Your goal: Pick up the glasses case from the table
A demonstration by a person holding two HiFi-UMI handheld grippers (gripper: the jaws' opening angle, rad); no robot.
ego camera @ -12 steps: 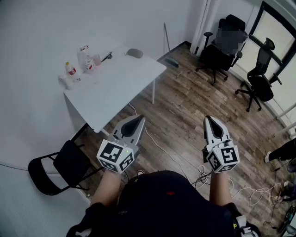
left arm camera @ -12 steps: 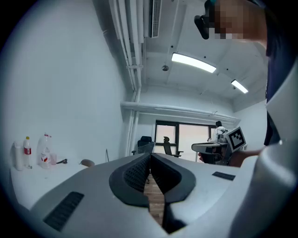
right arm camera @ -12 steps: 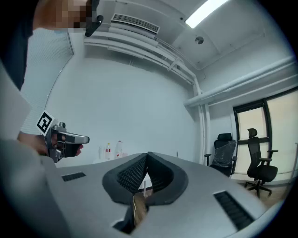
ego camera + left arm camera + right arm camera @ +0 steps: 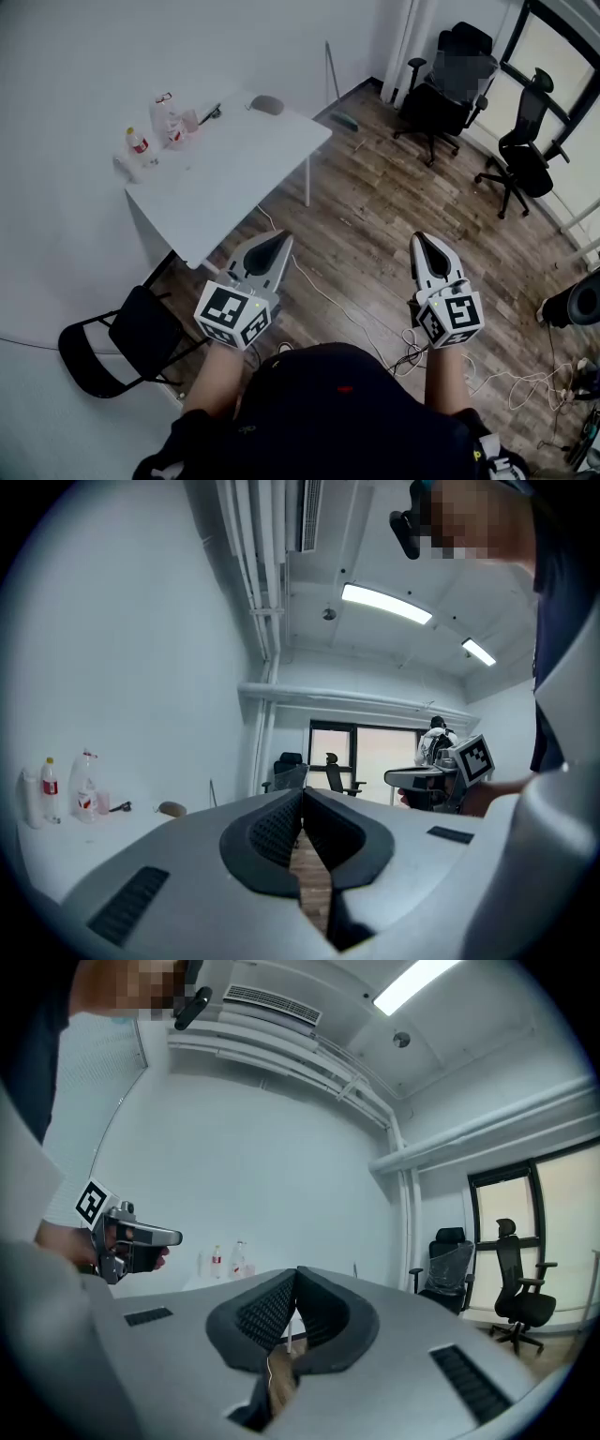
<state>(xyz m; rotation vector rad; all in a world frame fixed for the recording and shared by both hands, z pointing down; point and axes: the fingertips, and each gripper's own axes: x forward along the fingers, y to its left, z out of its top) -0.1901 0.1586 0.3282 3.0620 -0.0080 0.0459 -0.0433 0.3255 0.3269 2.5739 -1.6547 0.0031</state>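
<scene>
**A:** Head view: room with wood-plank floor and white walls. White rectangular table set against the wall, well ahead. Place of the task's thing?

**B:** Far end of the table: grey oval glasses case, lying flat, apart from the clear plastic bottles clustered at the wall-side corner. Well out of reach of both tools.

**A:** And the tools?

**B:** Left gripper and right gripper held level, side by side, pointed forward over bare floor. Probably a carrying posture for the approach, with nothing yet to grasp. Black folding chair below the left one; black office chairs by the window.

**A:** Left gripper view?

**B:** Jaws pressed together tip to tip, nothing between the ribbed pads; only floor visible through the slit behind them. Glasses case small on the tabletop at left, bottles further left.

**A:** Right gripper view?

**B:** Likewise closed and empty. Table and bottles far off past the jaws; case not made out here.

**A:** Next step, by judgement?

**B:** Walk-up to the table's far end, then opening of one pair of jaws before descent onto the case.
</scene>
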